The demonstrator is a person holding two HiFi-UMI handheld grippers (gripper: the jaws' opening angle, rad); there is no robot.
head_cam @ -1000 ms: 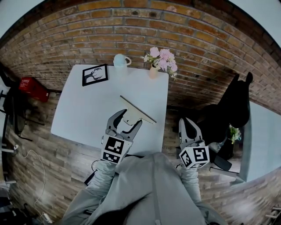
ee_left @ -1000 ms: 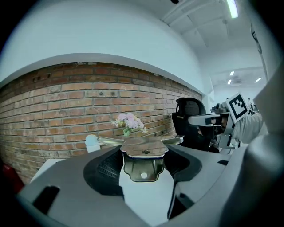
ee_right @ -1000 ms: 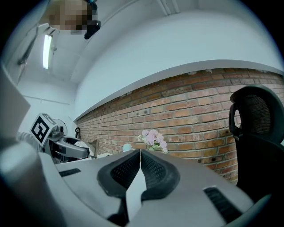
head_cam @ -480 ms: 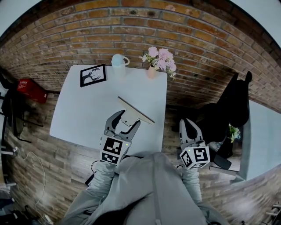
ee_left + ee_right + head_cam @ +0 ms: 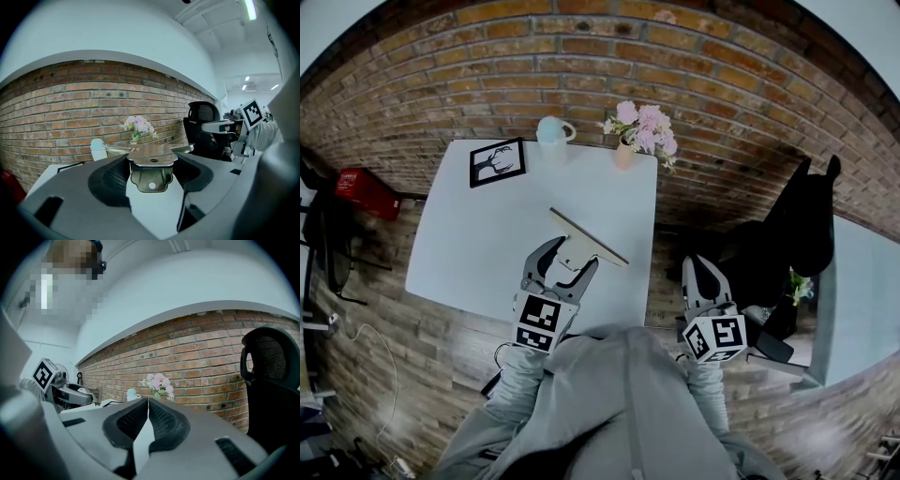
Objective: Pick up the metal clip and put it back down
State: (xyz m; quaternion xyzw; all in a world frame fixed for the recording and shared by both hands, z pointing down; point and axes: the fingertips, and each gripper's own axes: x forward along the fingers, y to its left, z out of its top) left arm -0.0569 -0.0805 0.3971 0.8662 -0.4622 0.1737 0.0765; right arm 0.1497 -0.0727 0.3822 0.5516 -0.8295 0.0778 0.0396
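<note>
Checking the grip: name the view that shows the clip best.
Left gripper view: the clip sits large and sharp, gripped in the left claw. The head view shows it small, from above, at that claw's tips; the right gripper view doesn't clearly show it.

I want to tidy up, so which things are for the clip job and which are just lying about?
For the job:
clip, gripped in the left gripper's jaws
table, to set it back on

Just lying about:
frame
mug
flowers
red box
chair
right gripper, jaws shut, empty
</note>
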